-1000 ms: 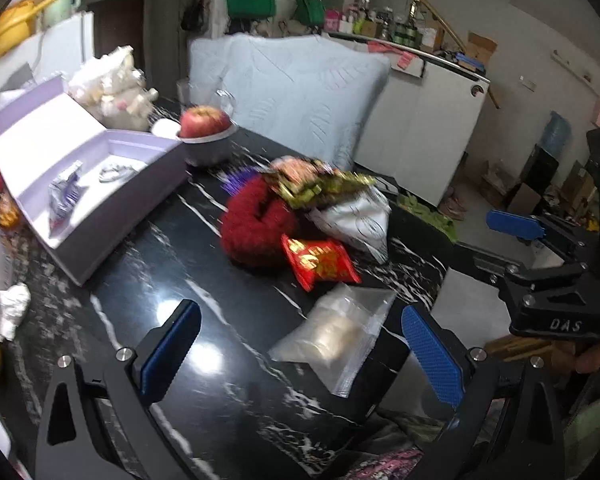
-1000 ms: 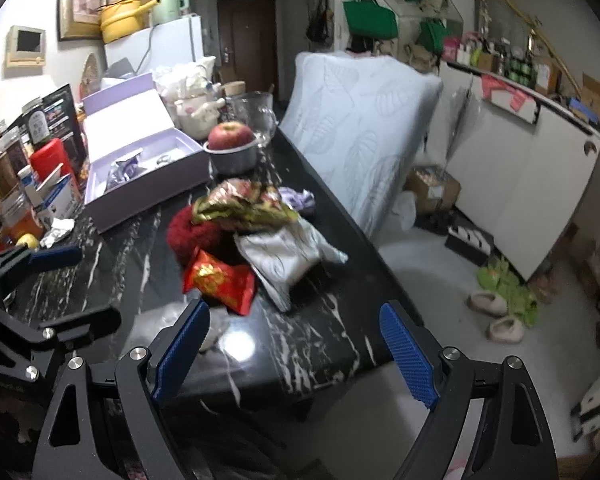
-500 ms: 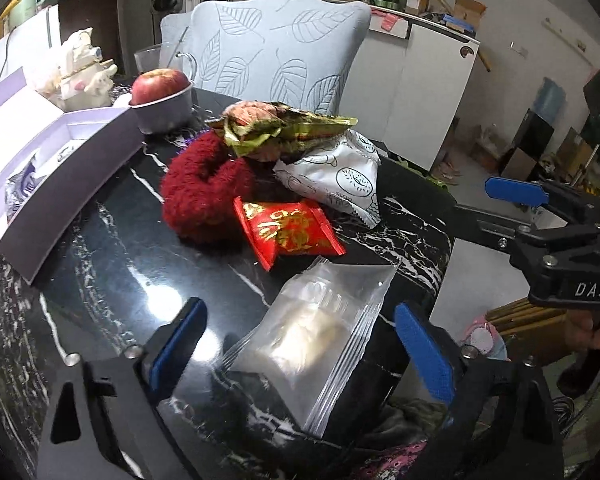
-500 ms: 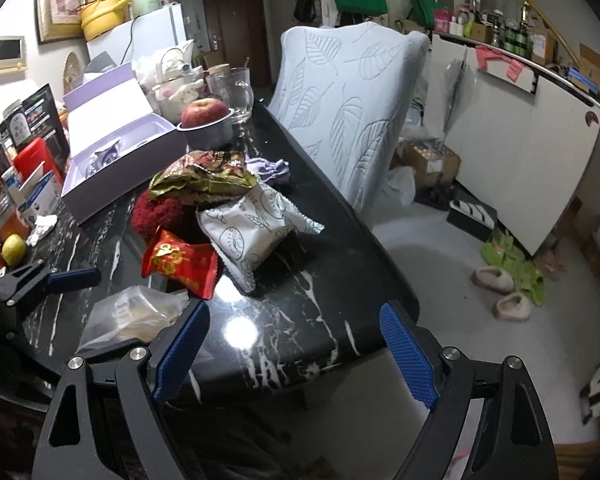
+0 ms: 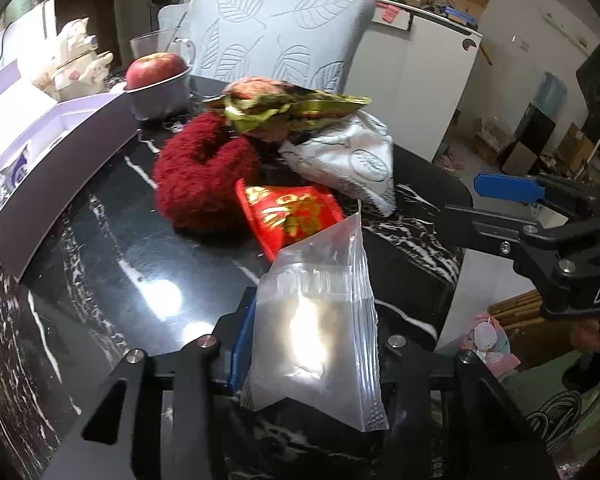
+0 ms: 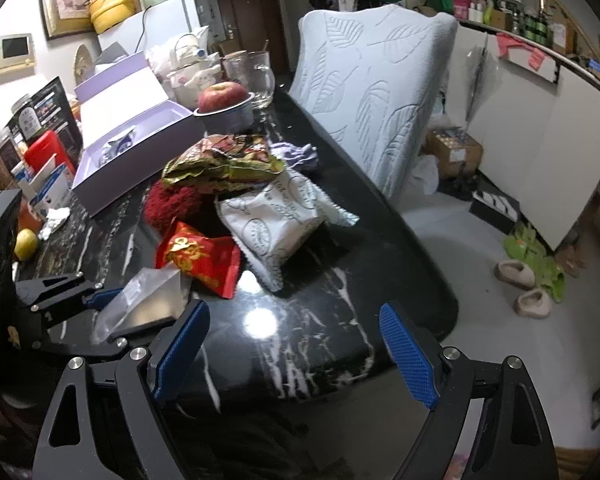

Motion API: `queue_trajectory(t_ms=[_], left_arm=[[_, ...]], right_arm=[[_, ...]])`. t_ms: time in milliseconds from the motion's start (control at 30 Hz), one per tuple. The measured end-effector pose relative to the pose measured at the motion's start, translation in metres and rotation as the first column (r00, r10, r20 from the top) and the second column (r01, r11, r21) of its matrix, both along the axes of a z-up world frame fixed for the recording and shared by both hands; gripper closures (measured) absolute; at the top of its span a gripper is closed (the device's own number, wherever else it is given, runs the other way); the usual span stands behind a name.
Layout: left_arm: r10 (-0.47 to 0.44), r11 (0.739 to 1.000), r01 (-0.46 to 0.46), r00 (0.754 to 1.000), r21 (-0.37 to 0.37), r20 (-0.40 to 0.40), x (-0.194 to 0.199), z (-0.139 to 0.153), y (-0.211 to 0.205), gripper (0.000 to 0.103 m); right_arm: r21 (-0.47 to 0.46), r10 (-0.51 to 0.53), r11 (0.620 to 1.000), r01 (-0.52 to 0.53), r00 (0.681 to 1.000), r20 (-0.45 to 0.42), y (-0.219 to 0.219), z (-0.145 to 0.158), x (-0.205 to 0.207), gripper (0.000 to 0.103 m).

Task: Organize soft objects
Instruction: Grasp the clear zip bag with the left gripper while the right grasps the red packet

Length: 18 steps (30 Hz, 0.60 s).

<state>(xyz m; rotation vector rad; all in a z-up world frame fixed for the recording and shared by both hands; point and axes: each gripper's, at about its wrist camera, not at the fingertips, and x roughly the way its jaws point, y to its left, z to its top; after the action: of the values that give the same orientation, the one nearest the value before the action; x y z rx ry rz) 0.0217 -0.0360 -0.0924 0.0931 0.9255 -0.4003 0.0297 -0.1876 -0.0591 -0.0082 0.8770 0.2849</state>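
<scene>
My left gripper [image 5: 312, 344] is shut on a clear zip bag [image 5: 320, 320] with a pale lump inside; the bag stands up between the jaws above the black marble table [image 5: 112, 248]. The held bag also shows in the right wrist view [image 6: 144, 304]. Beyond it lie a red foil packet [image 5: 292, 212], a fuzzy red item [image 5: 200, 184], a white patterned pouch [image 5: 348, 160] and a crumpled gold-green wrapper [image 5: 284, 108]. My right gripper [image 6: 296, 352] is open and empty over the table's near edge, right of the pile.
An open lilac box [image 6: 128, 148] lies at the left. A grey bowl with an apple [image 5: 156, 80], a glass mug [image 6: 252, 76] and a white figurine [image 5: 76, 60] stand behind. A leaf-patterned chair back [image 6: 372, 80] rises at the far side. Small clutter lines the left edge.
My left gripper moved forward around the clear zip bag, shut on it and raised it. The right gripper came a little closer to the table and stayed open.
</scene>
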Motion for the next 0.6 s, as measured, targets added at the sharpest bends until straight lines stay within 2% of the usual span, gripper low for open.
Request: queue_trajectory(t_ms=[367, 600], left_arm=[[0.086, 0.996, -0.086, 0.996, 0.002, 0.009, -0.011, 0.008, 0.041, 0.062], [0.174, 0.985, -0.174, 0.985, 0.004, 0.011, -0.005, 0.004, 0.070, 0.062]], right_arm=[[0.066, 0.107, 0.992, -0.105, 0.994, -0.036, 0.032, -0.008, 0.002, 0.015], [0.068, 0.144, 0.988, -0.140, 0.987, -0.067, 0.059, -0.021, 0.011, 0.015]])
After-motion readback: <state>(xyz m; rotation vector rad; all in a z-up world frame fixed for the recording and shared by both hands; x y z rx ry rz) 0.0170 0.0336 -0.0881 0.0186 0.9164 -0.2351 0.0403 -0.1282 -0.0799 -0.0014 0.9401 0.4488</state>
